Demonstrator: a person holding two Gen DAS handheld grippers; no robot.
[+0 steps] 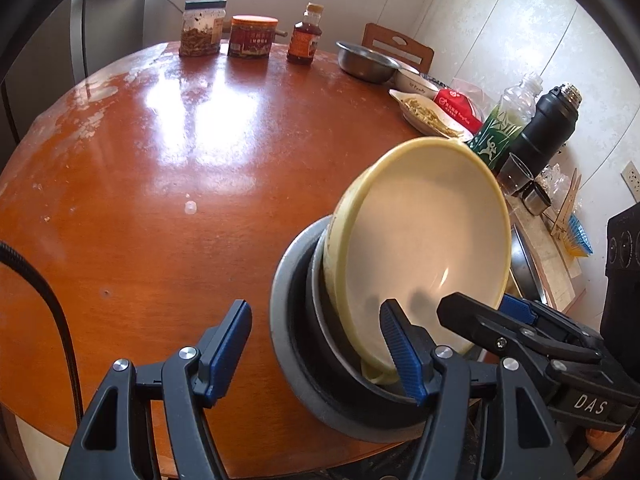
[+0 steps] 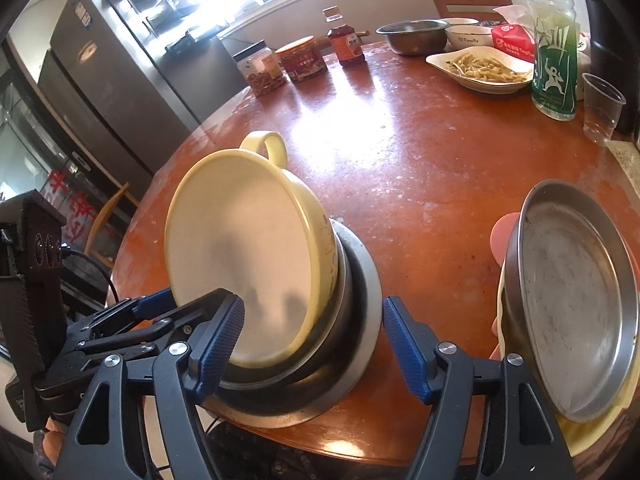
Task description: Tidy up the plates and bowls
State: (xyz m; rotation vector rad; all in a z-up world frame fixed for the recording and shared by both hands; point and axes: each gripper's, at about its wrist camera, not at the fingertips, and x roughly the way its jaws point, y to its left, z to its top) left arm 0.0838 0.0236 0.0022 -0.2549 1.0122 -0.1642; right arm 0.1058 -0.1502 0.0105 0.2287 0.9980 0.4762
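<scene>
A cream bowl (image 1: 424,236) with a loop handle leans tilted inside a stack of grey metal bowls (image 1: 288,332) near the table's front edge; it also shows in the right wrist view (image 2: 248,248), on the same stack (image 2: 360,320). My left gripper (image 1: 316,348) is open and empty, its right finger beside the stack. My right gripper (image 2: 314,344) is open and empty just in front of the stack. A metal plate (image 2: 576,312) stands tilted on yellow and pink dishes at the right.
The round wooden table (image 1: 160,200) holds jars (image 1: 202,28) and a sauce bottle (image 1: 305,36) at the back. A steel bowl (image 1: 366,62), a white bowl, a dish of food (image 2: 484,70), a green bottle (image 2: 554,60), a plastic cup (image 2: 602,108) and a black flask (image 1: 548,124) stand at the right.
</scene>
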